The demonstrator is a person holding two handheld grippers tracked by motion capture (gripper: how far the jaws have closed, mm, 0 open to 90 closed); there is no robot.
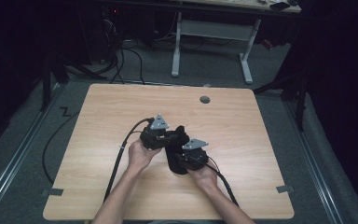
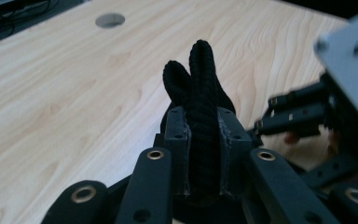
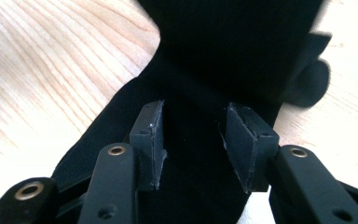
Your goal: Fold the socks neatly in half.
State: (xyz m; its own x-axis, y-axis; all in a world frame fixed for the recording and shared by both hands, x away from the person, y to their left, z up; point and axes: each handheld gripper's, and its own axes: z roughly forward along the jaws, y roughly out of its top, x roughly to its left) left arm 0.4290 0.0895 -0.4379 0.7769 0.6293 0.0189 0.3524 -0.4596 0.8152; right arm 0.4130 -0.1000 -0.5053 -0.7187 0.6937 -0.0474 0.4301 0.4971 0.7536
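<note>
Ribbed black knit sock (image 2: pixel 201 116); grainy pale wooden table (image 2: pixel 74 93).

Black ribbed knit cloth (image 1: pixel 176 150), sock-like, lies near the centre of the wooden table (image 1: pixel 121 112). One folded edge stands upright, bunched into two ridges; the remainder spreads flat, dark and limp.

The right gripper (image 3: pixel 193 149) rises from the bottom edge, its two black fingers (image 3: pixel 150 140) standing apart with a clear gap between their grey pads. A black knitted fabric piece (image 3: pixel 223 56), soft and ribbed like a sock, lies beneath and beyond them, spreading across the gap and up to the top edge. The pads do not press on it. On either side lies the pale wood-grain surface (image 3: pixel 42 60), brightly lit at the lower left.
</note>
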